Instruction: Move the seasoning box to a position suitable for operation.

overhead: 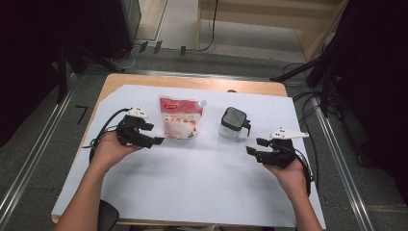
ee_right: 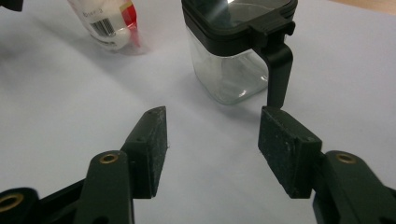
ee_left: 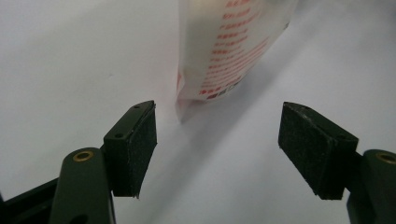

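Observation:
A soft plastic pouch [overhead: 179, 119] with red print and a white filling lies flat on the white sheet, left of centre. My left gripper [overhead: 157, 141] sits just to its left, open, its jaws pointing at the pouch's lower corner [ee_left: 201, 95] without touching it. A clear square jar [overhead: 234, 123] with a black lid and black handle stands right of centre. My right gripper [overhead: 256, 146] is open a short way in front of the jar [ee_right: 233, 60], jaws empty, the handle [ee_right: 279, 74] just past the right jaw. The pouch's end [ee_right: 112, 25] appears at the right gripper view's upper left.
The white sheet [overhead: 202, 183] covers most of a wooden table [overhead: 144, 81]. Cables trail from both grippers across the sheet's sides. Beyond the table are floor rails, dark stands and more cables.

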